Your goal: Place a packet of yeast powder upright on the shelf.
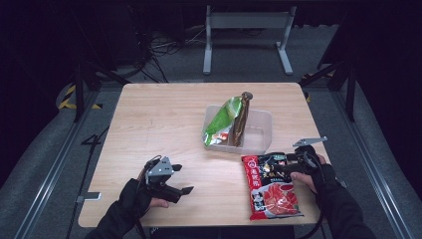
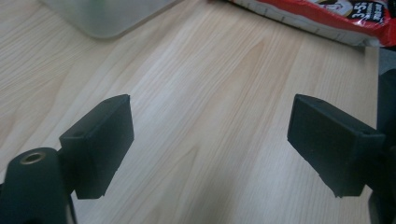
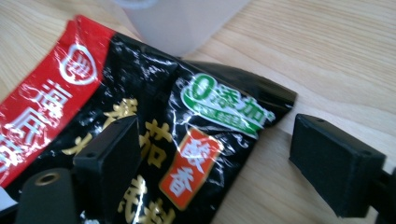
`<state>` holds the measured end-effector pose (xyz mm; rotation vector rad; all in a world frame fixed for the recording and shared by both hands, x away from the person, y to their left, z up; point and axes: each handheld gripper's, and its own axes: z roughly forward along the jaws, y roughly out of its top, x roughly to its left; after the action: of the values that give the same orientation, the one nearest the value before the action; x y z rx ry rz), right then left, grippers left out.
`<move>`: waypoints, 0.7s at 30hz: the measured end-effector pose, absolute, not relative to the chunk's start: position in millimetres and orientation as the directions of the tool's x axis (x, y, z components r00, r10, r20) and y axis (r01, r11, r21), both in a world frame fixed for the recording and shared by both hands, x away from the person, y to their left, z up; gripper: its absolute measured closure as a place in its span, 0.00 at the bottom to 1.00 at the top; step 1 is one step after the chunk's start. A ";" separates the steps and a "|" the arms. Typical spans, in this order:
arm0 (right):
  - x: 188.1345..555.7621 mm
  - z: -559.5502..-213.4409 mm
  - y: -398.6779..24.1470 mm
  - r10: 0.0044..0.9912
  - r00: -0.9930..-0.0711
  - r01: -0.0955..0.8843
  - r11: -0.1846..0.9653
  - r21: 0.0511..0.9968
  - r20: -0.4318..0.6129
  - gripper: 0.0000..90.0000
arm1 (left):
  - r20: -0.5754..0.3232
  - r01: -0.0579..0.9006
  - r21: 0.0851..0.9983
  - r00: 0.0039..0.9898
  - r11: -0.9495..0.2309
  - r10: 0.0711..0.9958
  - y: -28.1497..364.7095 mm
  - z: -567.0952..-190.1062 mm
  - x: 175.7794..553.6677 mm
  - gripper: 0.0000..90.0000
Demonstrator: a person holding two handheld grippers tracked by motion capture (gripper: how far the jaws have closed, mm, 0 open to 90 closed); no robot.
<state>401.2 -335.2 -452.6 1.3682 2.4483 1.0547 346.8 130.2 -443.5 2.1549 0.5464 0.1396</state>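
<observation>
A red and black snack packet [image 1: 272, 193] lies flat on the wooden table [image 1: 164, 119] at the front right. My right gripper [image 1: 271, 167] hovers low over its far end. In the right gripper view this gripper [image 3: 212, 135] is open: one jaw is above the packet [image 3: 93, 107], the other over bare wood beyond the packet's black corner, and neither pad presses on it. My left gripper [image 1: 183, 178] rests near the front left, pointing right. It is open [image 2: 210, 109] with only bare table between its fingers; the packet's edge [image 2: 327, 18] lies farther off.
A clear plastic bin [image 1: 259, 117] stands right of the table's centre, just behind the packet. A green bag [image 1: 221, 119] and a brown bag [image 1: 241, 119] lean upright inside it. The bin's corner [image 2: 107, 16] [image 3: 182, 23] is close ahead in both gripper views. A metal frame [image 1: 246, 22] stands beyond the table.
</observation>
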 end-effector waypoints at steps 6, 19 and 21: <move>400.2 -451.8 -326.0 0.781 -0.591 0.681 0.349 0.644 0.201 0.45 | -0.111 0.314 0.777 0.921 -0.545 0.373 105.5 -445.2 348.1 0.17; 403.4 -452.6 -334.3 0.789 -0.546 0.719 0.267 0.642 0.283 0.80 | -0.244 0.390 0.729 0.916 -0.562 0.319 35.5 -453.9 355.1 0.13; 403.8 -452.7 -335.6 0.786 -0.546 0.720 0.262 0.642 0.291 0.82 | -0.279 0.409 0.731 0.910 -0.546 0.308 24.5 -454.6 356.0 0.11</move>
<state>403.8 -335.6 -452.7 1.4517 2.4259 1.1583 356.0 24.5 -454.6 2.1886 0.5094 -0.1468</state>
